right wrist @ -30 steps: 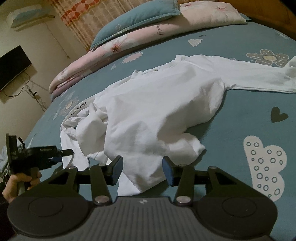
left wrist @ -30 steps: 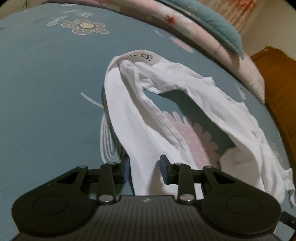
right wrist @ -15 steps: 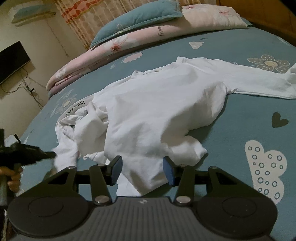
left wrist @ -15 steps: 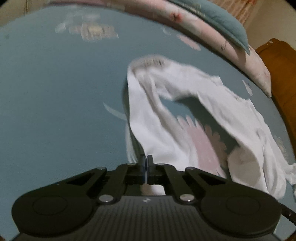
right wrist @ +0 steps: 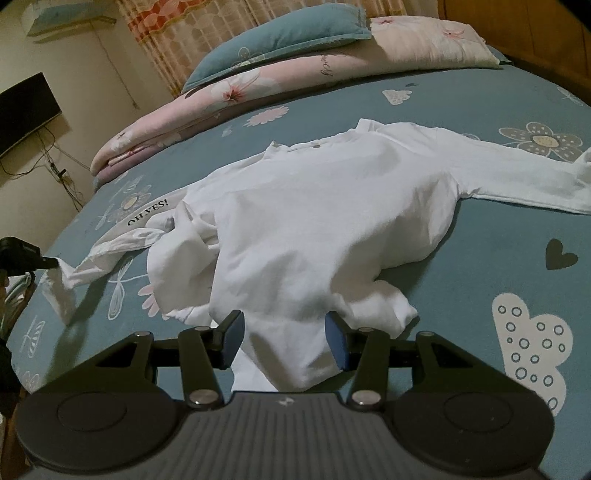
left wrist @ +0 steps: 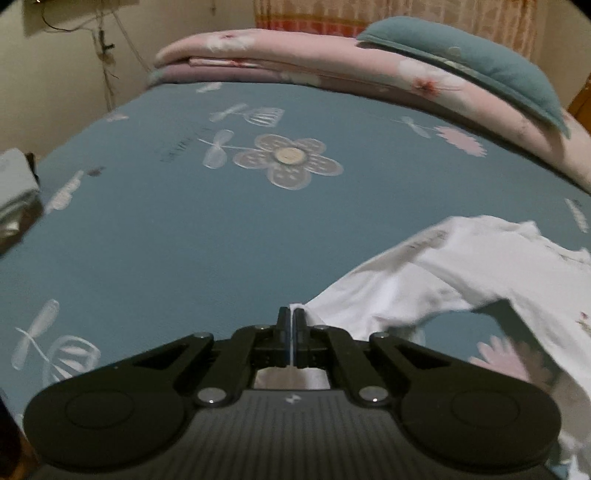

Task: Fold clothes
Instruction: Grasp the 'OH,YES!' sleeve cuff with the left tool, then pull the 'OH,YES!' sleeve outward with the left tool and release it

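Since a second ago the left gripper [left wrist: 291, 321] has closed from open jaws onto the end of a sleeve of the white shirt [right wrist: 325, 236] and lifted it toward the edge of the bed [left wrist: 184, 229], so the sleeve now stretches taut away from the crumpled body. Its jaws are pinched tight on the fabric. The right gripper [right wrist: 284, 338] hovers with jaws apart just over the shirt's near hem, nothing gripped. The shirt lies mid-bed, its other sleeve spread toward the far side, below the folded pink quilt [right wrist: 332, 70] and teal pillow [right wrist: 280, 33].
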`<act>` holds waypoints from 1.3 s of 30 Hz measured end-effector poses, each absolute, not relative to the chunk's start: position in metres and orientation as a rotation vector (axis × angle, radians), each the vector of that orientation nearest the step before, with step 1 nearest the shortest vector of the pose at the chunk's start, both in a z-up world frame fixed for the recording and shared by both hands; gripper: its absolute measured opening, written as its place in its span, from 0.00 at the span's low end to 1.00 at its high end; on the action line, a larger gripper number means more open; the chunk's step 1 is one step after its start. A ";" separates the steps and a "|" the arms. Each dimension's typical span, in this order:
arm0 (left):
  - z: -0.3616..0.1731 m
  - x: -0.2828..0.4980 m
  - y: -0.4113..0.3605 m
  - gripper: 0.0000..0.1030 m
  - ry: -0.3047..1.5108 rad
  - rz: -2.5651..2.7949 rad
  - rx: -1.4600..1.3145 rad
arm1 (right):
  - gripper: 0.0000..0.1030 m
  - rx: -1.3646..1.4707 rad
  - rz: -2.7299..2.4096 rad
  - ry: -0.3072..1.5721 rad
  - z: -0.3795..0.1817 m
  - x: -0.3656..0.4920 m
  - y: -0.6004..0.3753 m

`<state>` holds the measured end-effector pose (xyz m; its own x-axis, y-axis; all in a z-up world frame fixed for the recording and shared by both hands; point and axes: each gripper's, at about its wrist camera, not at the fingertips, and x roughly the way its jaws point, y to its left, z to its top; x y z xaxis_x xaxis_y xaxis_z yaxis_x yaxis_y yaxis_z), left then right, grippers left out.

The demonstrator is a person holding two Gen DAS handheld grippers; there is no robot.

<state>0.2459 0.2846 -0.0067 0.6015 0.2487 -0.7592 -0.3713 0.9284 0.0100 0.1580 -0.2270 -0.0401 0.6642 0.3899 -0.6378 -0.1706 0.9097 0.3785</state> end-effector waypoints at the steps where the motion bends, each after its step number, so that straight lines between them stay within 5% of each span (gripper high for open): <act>1: -0.005 0.248 0.290 0.00 0.853 0.376 -0.145 | 0.52 0.299 0.320 0.784 -0.040 0.159 -0.227; 21: -0.022 0.309 0.365 0.00 0.913 0.511 -0.107 | 0.52 0.214 0.292 0.792 -0.040 0.174 -0.207; 33: -0.019 0.291 0.409 0.25 0.829 0.563 -0.203 | 0.54 0.195 0.296 0.786 -0.042 0.178 -0.201; 39: -0.055 0.256 0.427 0.27 0.880 0.548 -0.463 | 0.54 0.198 0.298 0.779 -0.042 0.178 -0.199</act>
